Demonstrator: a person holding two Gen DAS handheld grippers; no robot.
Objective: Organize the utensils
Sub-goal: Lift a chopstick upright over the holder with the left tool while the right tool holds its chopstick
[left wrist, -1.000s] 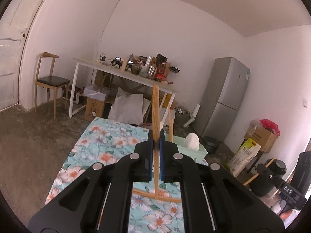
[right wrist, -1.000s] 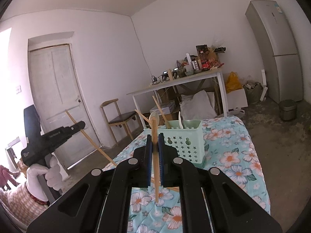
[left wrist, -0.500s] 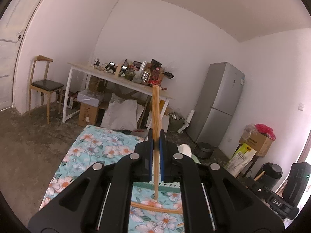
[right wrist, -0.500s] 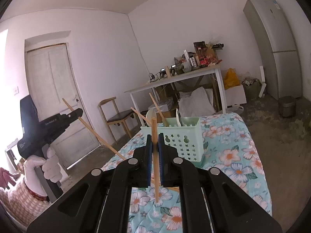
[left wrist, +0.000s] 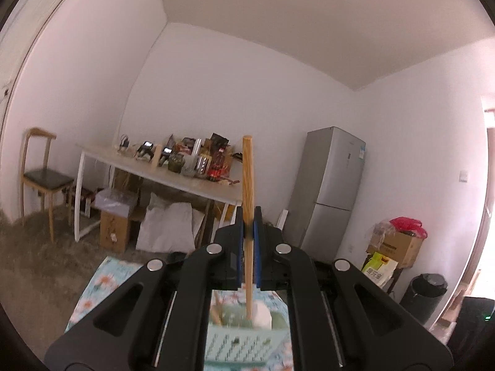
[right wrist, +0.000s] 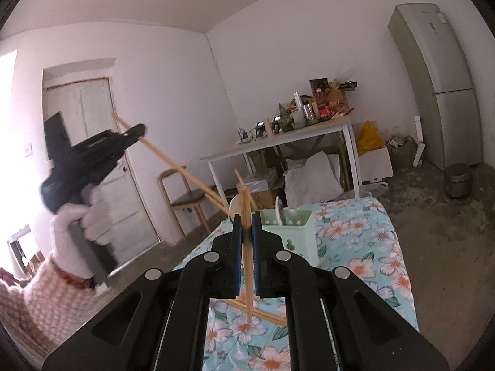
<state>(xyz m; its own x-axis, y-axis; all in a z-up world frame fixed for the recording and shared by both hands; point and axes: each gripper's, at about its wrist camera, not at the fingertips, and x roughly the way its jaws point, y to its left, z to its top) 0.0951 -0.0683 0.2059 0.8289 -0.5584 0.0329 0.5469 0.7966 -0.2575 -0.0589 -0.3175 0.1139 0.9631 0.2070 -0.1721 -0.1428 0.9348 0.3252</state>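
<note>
My left gripper [left wrist: 248, 232] is shut on a wooden chopstick [left wrist: 247, 179] held upright, its lower end over the mint-green utensil basket [left wrist: 241, 344], which holds a white spoon [left wrist: 263, 317]. In the right wrist view the left gripper [right wrist: 137, 131] is raised at the left, its chopstick [right wrist: 173, 164] slanting down towards the basket [right wrist: 295, 232]. My right gripper [right wrist: 244, 235] is shut on another wooden chopstick [right wrist: 246, 213], above the floral cloth [right wrist: 371, 247]. More chopsticks [right wrist: 263, 310] lie on the cloth below it.
A white table [left wrist: 173, 176] cluttered with bottles stands by the far wall, with a wooden chair [left wrist: 40, 182] at the left and a grey fridge [left wrist: 331, 194] at the right. Boxes and bags [left wrist: 396, 244] sit on the floor.
My left gripper has lifted and come over the basket, its chopstick now pointing down into it. My right gripper has stayed nearly still with its chopstick.
</note>
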